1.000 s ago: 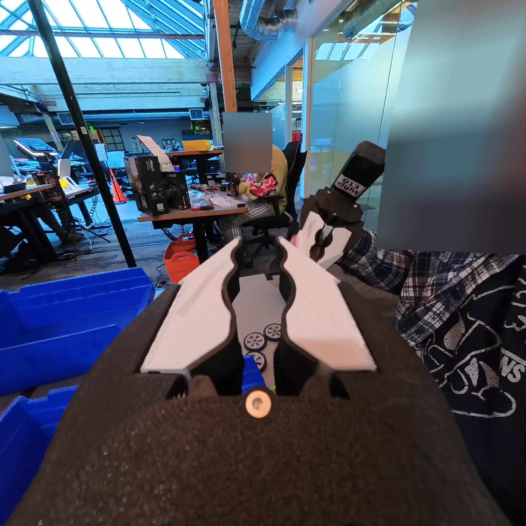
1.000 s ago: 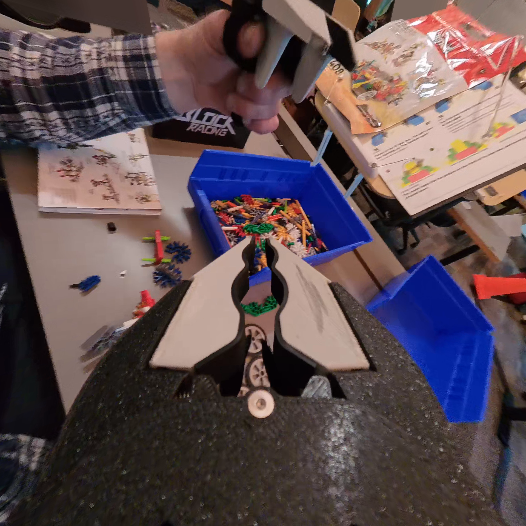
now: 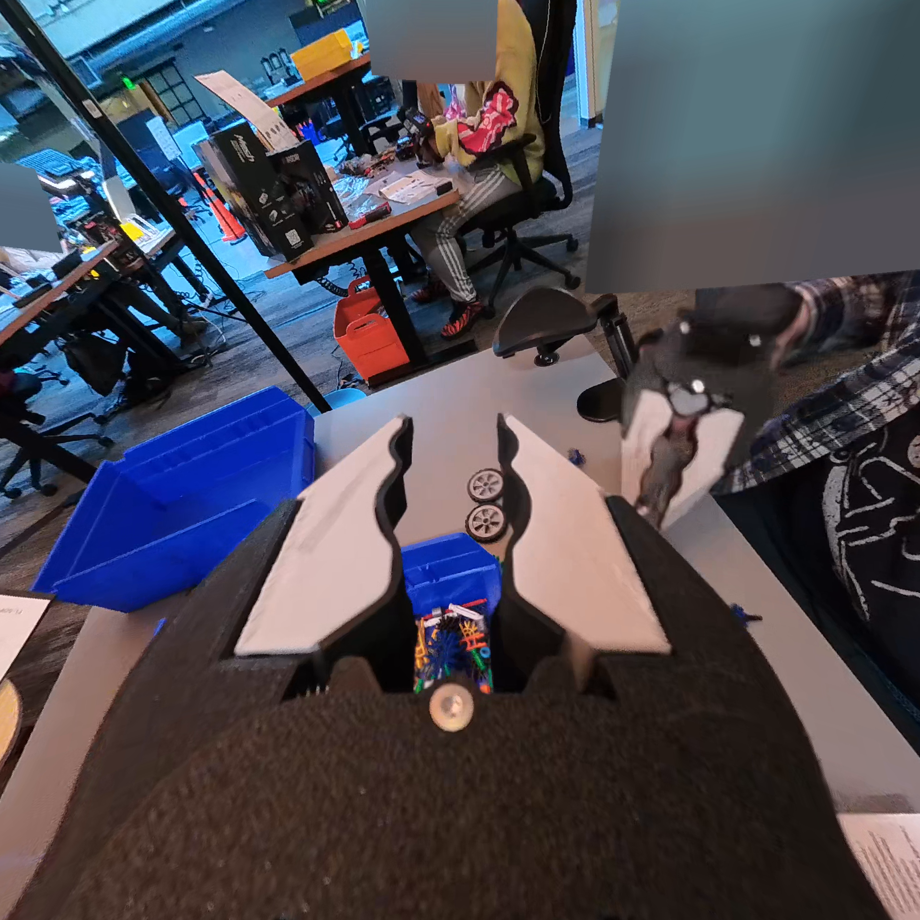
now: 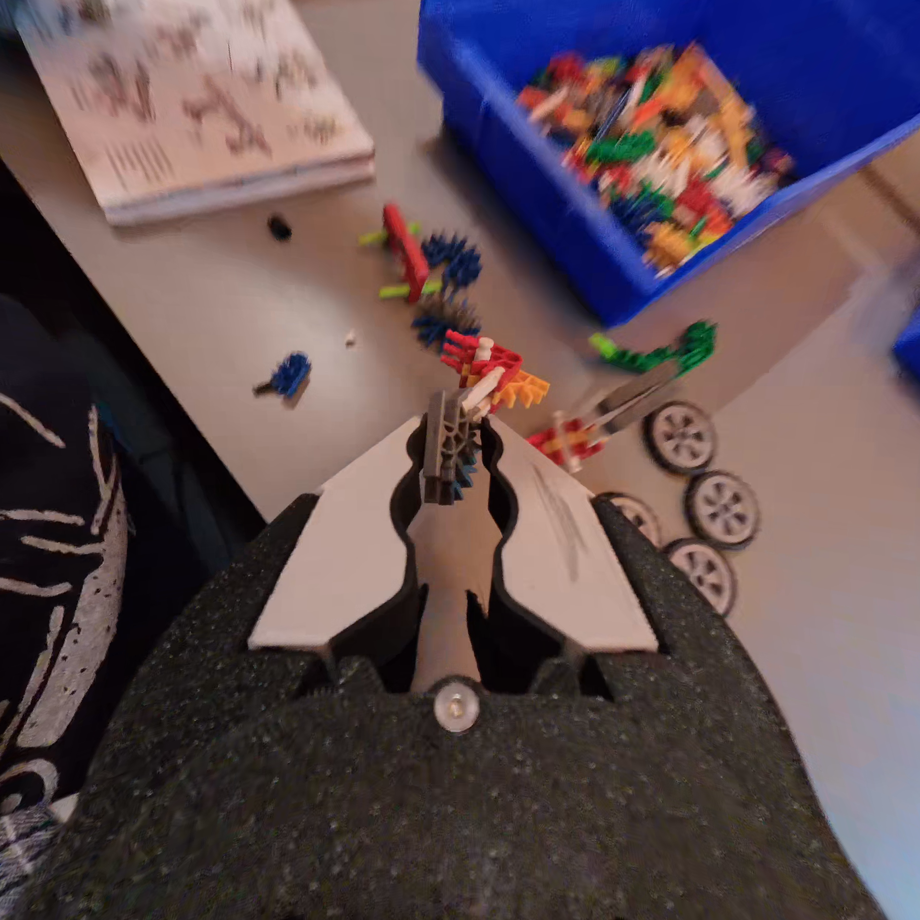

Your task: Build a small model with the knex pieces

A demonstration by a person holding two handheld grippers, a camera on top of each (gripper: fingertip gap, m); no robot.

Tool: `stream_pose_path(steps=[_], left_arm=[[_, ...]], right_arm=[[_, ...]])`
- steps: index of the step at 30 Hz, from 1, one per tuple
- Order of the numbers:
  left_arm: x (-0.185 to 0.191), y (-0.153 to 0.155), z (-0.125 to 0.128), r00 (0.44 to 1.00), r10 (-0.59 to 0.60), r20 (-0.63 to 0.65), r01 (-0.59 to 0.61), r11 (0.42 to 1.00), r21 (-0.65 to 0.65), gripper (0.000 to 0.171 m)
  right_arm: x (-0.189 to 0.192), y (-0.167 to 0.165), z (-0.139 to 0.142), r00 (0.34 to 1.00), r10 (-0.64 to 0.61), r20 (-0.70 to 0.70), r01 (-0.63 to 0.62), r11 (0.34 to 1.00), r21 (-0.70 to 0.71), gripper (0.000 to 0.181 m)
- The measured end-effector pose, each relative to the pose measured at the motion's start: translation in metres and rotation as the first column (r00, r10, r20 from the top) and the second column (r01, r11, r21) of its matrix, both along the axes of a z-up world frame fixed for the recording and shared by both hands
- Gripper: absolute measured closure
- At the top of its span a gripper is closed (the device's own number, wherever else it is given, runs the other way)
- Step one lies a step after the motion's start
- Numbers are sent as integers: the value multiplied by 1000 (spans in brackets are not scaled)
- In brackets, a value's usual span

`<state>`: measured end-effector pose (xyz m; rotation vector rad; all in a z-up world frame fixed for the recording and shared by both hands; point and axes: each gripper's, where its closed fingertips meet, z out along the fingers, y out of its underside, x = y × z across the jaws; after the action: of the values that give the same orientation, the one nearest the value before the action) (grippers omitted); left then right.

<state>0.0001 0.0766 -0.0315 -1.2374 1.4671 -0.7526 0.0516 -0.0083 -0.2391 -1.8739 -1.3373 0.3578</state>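
Observation:
My right gripper (image 4: pixel 454 423) is shut on a small toy assembly (image 4: pixel 478 393): a grey connector with red, orange and white pieces at its far end. It is held just above the grey table (image 4: pixel 239 318). My left gripper (image 3: pixel 454 428) is open and empty above a blue bin of coloured pieces (image 3: pixel 450 572). Two grey wheels (image 3: pixel 485 503) lie on the table beyond its fingers. The right gripper also shows in the left wrist view (image 3: pixel 667 498), pointing down at the right.
The blue bin of mixed pieces (image 4: pixel 522 164) stands at the far right, an instruction booklet (image 4: pixel 199 109) at the far left. Loose blue, red and green pieces (image 4: pixel 423 264) and several wheels (image 4: pixel 697 478) lie between. An empty blue bin (image 3: pixel 164 503) sits beside the table's left edge. Spacing between my two grippers at the tips: around 25 cm.
My right gripper has dropped to the table and closed on the small assembly. My left gripper has opened and tilted down over the bin.

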Motion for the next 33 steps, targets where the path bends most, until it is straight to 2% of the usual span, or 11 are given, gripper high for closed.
stream_pose_path(steps=[4, 8, 10, 14, 16, 18, 20, 26, 30, 33], left_arm=[[1, -11, -13, 996, -60, -65, 58, 998, -30, 134], [5, -19, -42, 977, -114, -179, 99, 991, -89, 119], [9, -14, -54, 971, -107, -214, 86, 991, -106, 108], [18, -7, -73, 963, -105, -248, 78, 990, -115, 103], [26, -4, -72, 970, -98, -222, 78, 992, -98, 107], [32, -7, -67, 978, -120, -171, 106, 990, -88, 123], [33, 1, -67, 982, -90, -167, 81, 995, -58, 141], [20, 16, -57, 988, -9, -154, 12, 1000, 16, 147], [10, 25, -54, 984, 42, -171, -37, 999, 32, 147], [6, 34, -54, 981, 90, -174, -86, 996, 28, 147]], right_arm=[[0, 17, 49, 994, 24, -108, -11, 993, 115, 162], [-6, 35, 94, 979, 58, -197, -10, 971, 238, 162], [-8, 43, 112, 966, 74, -248, 1, 958, 287, 162], [-12, 56, 141, 935, 101, -341, 23, 939, 342, 163], [-17, 58, 147, 923, 130, -363, -2, 943, 333, 163], [-22, 61, 150, 915, 150, -375, -16, 941, 338, 163], [-28, 62, 152, 905, 170, -389, -30, 939, 341, 161], [-32, 74, 154, 901, 176, -396, -34, 940, 340, 158], [-31, 80, 156, 925, 179, -335, -33, 916, 400, 157], [-32, 87, 160, 949, 166, -268, -14, 872, 489, 164]])
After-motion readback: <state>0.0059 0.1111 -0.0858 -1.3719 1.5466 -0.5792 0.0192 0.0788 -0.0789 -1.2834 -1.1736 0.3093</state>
